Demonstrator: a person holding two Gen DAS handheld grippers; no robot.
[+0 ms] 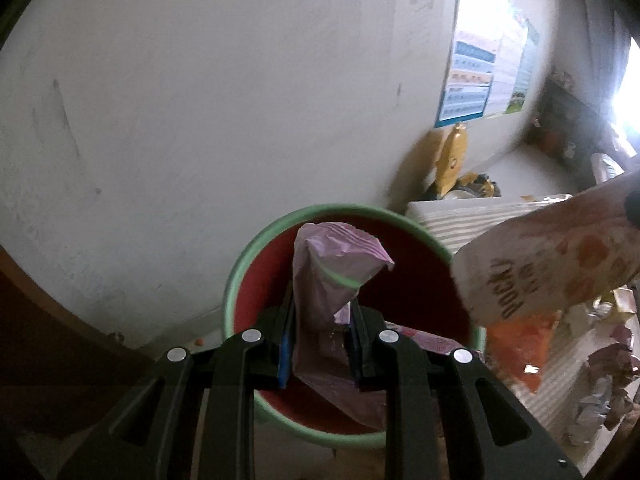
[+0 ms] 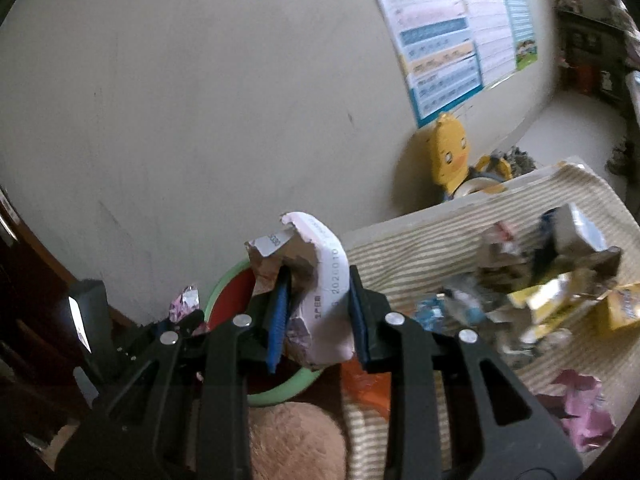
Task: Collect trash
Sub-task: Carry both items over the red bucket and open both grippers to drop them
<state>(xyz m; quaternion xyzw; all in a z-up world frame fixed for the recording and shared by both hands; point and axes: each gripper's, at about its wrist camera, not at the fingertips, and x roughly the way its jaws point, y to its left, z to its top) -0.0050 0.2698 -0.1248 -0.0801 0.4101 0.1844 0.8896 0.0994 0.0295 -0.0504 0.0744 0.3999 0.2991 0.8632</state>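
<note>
My left gripper is shut on a crumpled pink wrapper and hangs right over a round bin with a green rim and red inside. A white and orange Pocky box comes in from the right beside the bin. In the right wrist view my right gripper is shut on that torn white box, with the bin just beyond and left of its fingers. The left gripper shows at the lower left with a bit of pink wrapper.
A striped cloth to the right carries several wrappers and cartons, a pink wrapper and an orange wrapper. A pale wall stands behind the bin, with a poster and a yellow duck toy. A tan plush lies below.
</note>
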